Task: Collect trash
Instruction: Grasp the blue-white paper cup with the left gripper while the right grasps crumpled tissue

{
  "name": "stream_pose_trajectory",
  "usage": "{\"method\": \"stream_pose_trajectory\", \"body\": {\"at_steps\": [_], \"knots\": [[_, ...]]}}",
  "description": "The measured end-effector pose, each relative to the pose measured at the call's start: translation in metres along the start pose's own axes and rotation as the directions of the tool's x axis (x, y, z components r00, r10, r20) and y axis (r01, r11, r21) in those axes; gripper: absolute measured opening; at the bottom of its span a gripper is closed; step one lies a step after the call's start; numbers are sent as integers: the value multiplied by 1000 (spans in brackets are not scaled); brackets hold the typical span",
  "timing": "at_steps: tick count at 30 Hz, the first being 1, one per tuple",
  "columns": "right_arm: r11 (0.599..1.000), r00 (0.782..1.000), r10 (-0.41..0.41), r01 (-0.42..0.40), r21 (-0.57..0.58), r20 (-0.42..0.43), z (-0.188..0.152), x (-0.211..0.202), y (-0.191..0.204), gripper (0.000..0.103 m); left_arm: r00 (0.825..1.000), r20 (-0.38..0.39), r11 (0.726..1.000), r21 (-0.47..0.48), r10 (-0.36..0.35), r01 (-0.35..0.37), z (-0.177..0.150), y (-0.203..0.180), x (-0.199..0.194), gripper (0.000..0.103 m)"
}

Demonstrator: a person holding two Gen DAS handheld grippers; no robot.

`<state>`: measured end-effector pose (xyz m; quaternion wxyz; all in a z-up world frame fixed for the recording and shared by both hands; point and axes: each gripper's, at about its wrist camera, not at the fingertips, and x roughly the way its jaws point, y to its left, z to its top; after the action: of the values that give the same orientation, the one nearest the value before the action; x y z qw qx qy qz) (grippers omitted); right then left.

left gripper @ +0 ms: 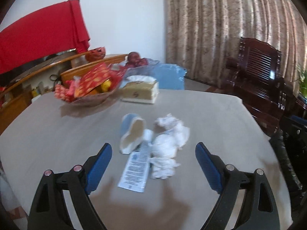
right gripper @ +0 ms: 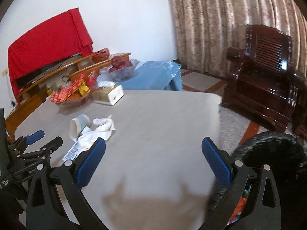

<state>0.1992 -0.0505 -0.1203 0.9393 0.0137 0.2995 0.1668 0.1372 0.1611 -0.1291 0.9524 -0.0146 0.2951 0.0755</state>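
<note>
On the grey table (left gripper: pixel 211 115) lies a small heap of trash: a crushed blue and white paper cup (left gripper: pixel 131 132) on its side, crumpled white tissues (left gripper: pixel 168 140) to its right, and a flat white printed wrapper (left gripper: pixel 136 168) in front. My left gripper (left gripper: pixel 153 151) is open and empty just above and in front of the heap, with the wrapper between its fingers. The right wrist view shows the cup (right gripper: pixel 78 125), the tissues (right gripper: pixel 103 126), the wrapper (right gripper: pixel 73 152) and the left gripper (right gripper: pixel 44 140) at the left. My right gripper (right gripper: pixel 153 149) is open and empty over bare table, right of the heap.
A bowl of red snack packets (left gripper: pixel 90 88) and a tissue box (left gripper: pixel 141 91) stand at the table's far side. A blue-covered table with a glass fruit bowl (right gripper: pixel 122 68) is behind. A dark wooden armchair (right gripper: pixel 264 72) stands right. A black bin (right gripper: pixel 272 164) sits at the table's right edge.
</note>
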Motion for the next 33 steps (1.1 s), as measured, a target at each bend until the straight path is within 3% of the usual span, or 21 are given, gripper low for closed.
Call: {"method": "stream_pose_trajectory", "body": {"at_steps": [8,17,19,22,24,27,33], "knots": [[999,999,-19,18,-36,-36,7,45,27,98,1000,4,999,-31,18,-18,8,19,31,87],[998,997,-22,17,-62,-74,21,87,34,98,998,-49,997,-51,49,-52,19,30,98,84],[997,996,-21,16,-72,-81,24,96,38,98,997,-69,997,-66,39,-43,19,34,107,77],[997,995,-6,-2,-77,-99,27,109,46,97,996,-94,994,-104,13,-22,19,41,117,56],[997,995,9,-18,-81,-104,28,116,52,97,995,-99,992,-126,-1,-12,18,46,120,34],[994,993,40,-51,-99,-111,30,126,67,97,996,-84,990,-144,1,-13,17,53,117,25],[989,987,75,-92,-112,-143,28,149,91,93,999,-43,981,-188,31,-39,18,76,97,20]]}}
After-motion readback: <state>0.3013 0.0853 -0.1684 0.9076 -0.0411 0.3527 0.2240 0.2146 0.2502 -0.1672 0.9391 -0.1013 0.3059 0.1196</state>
